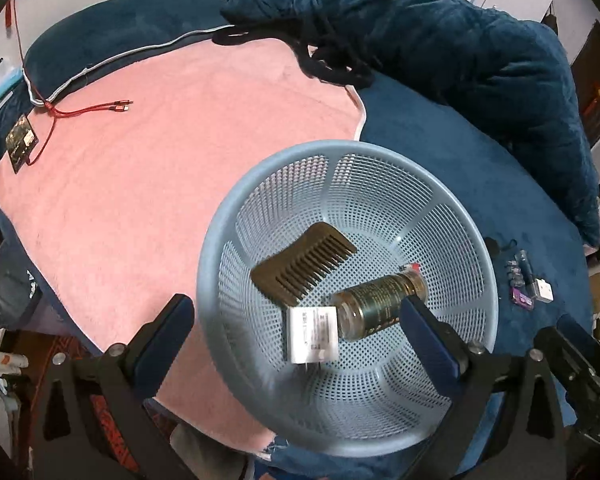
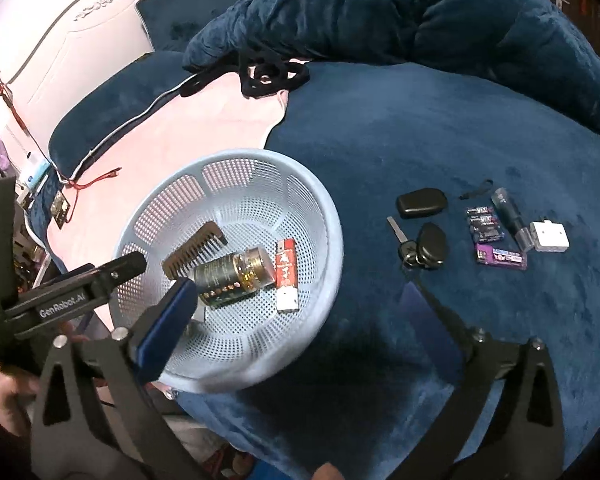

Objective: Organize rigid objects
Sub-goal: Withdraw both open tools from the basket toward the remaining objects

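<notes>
A bed covered in dark blue plush fabric (image 2: 440,128) is partly overlaid by a pink towel (image 1: 140,168). A pale blue perforated plastic basket (image 2: 324,208), two black key fobs (image 2: 422,202), battery packs (image 2: 485,224) and a white adapter (image 2: 549,236) are laid directly upon it.

Both wrist cameras look steeply down, close over the bed's near edge; both share the pale blue perforated plastic basket (image 1: 346,184) (image 2: 236,162).

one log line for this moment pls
left gripper: open, empty | right gripper: open, empty | basket: comb, bottle | keys: outside
</notes>
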Demonstrator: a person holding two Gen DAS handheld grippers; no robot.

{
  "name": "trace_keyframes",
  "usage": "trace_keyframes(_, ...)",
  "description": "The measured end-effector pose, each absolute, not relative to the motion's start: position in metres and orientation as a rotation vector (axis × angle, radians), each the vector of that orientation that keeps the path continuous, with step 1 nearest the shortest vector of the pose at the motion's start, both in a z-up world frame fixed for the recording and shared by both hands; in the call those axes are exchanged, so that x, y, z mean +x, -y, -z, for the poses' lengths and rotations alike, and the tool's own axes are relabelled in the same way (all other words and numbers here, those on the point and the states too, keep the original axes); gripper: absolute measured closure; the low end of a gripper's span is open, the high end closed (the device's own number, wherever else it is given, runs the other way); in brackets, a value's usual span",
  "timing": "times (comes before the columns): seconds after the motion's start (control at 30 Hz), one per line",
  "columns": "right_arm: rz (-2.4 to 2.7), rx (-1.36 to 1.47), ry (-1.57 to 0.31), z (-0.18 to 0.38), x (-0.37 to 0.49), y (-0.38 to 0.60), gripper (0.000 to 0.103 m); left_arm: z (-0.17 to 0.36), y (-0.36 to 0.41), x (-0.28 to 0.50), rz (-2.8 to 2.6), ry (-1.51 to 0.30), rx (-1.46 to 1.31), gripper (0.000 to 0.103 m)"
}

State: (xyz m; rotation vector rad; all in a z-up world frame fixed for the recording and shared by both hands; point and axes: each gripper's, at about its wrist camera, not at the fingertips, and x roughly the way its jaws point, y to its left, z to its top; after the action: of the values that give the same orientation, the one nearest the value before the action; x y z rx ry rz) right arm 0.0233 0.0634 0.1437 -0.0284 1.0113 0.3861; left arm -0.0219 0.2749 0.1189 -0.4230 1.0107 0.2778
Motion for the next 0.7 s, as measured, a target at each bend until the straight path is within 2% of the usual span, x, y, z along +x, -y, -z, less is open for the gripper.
trace_keyframes(0.7,-0.341,0.000,-1.007,-0.147,0.013,-0.046,0.000,-0.124,-0.257,-0.029,-0.259,-1.027,-0.370,0.000)
